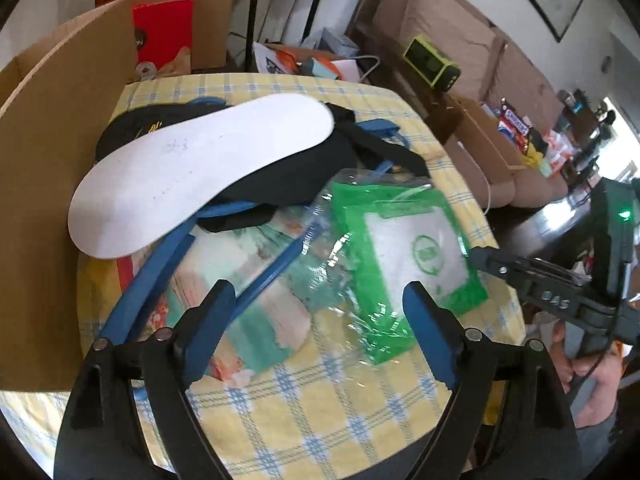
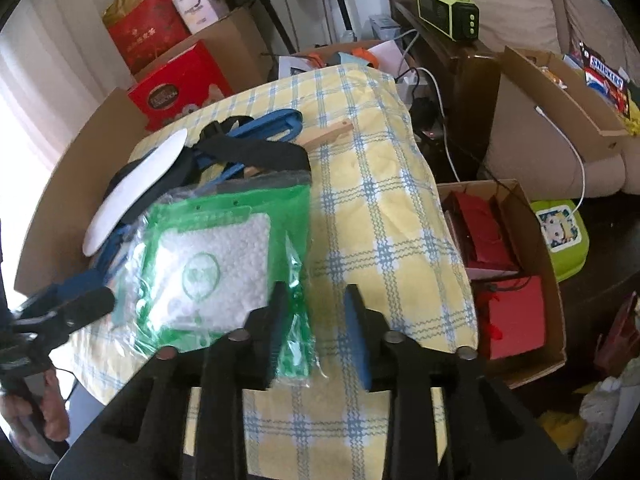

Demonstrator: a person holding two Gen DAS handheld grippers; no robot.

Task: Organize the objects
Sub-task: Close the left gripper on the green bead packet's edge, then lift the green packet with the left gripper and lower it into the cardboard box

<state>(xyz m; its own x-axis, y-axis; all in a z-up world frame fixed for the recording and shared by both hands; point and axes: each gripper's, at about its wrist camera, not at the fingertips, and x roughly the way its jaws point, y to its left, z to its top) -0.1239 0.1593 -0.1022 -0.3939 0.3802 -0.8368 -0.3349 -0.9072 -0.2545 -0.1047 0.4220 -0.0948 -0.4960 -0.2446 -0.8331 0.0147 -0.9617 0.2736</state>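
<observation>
Both grippers hover over the yellow checked tablecloth (image 2: 384,216) with nothing in them. The left gripper (image 1: 320,308) is spread wide, low centre of its own view, with a clear plastic-wrapped pack under it. The right gripper (image 2: 316,332) is partly open, bottom centre of its view, with its left finger over the crinkly edge of the green desiccant bag (image 2: 216,268).

The bag sits centre-left in the right wrist view, just below the white insole (image 2: 132,196) and black strap pile. I'd say pinch the bag's flat film border, not the lumpy bead-filled middle, and lift slowly so the insole isn't dragged along.
</observation>
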